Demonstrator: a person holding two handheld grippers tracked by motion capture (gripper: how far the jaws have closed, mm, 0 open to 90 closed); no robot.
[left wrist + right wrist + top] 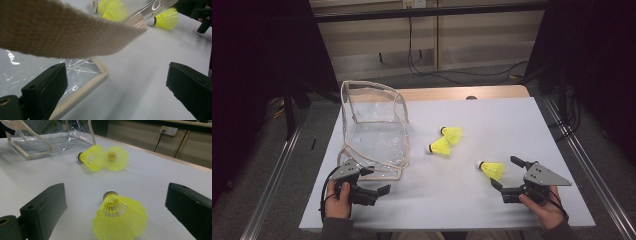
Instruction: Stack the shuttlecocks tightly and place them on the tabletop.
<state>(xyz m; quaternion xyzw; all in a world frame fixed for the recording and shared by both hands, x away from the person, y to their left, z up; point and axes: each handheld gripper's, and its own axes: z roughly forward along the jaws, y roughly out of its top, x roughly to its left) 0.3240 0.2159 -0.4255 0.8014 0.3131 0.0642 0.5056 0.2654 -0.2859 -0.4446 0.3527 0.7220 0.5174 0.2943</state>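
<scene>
My right hand-held gripper (pixel 503 176) is wide open and holds nothing; the nearest yellow shuttlecock (pixel 120 217) lies on the white bench (pixel 492 115) between its jaws, cork end away from me. My left hand-held gripper (pixel 379 186) is also open and empty, beside the rim of the clear bag (pixel 374 127). I judge the step is picking up this shuttlecock; next I should advance a little and close gently on the skirt.
</scene>
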